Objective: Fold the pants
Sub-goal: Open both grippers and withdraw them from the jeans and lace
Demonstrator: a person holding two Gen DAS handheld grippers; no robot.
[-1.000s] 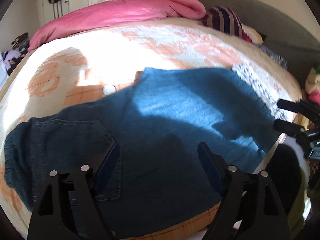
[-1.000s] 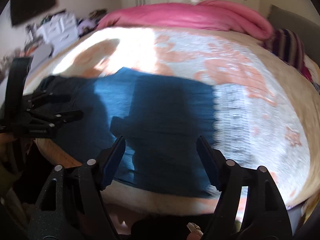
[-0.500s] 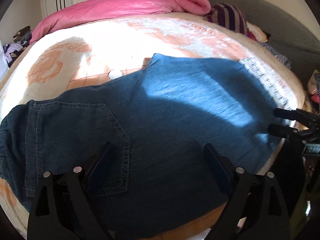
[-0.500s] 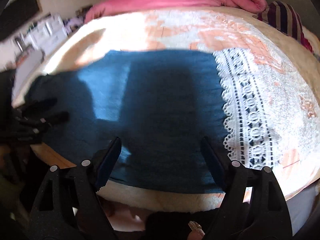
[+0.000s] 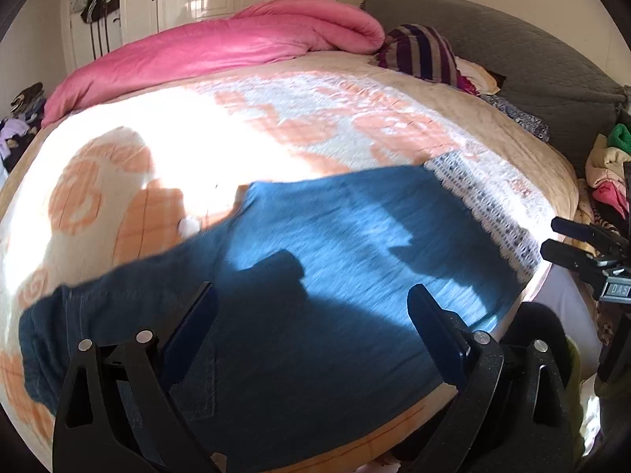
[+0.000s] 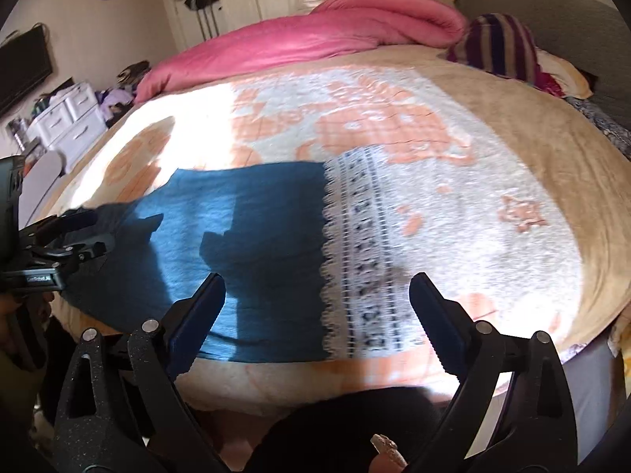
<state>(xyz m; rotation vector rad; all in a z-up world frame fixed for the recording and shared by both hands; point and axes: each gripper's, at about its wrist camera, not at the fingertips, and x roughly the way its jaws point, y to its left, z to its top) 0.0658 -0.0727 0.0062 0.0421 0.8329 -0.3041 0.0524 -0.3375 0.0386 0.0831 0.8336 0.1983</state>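
Observation:
Blue denim pants (image 5: 315,276) lie flat across the near side of the bed, waistband and a back pocket at the left, legs running right to a white lace hem (image 5: 485,213). My left gripper (image 5: 311,307) is open and empty, hovering above the seat of the pants. My right gripper (image 6: 317,295) is open and empty above the pants (image 6: 244,236) near their lace hem (image 6: 355,256). Each gripper shows at the edge of the other's view: the right one (image 5: 572,240), the left one (image 6: 75,236).
A patterned peach and white blanket (image 5: 276,126) covers the bed. A pink duvet (image 5: 221,51) and a striped pillow (image 5: 422,51) lie at the far side. A grey headboard (image 5: 512,51) stands at the right. White drawers (image 6: 67,118) and clutter stand left of the bed.
Both grippers have pulled back and up from the pants, so more of the bed shows. The pants lie as before. Both grippers stay open.

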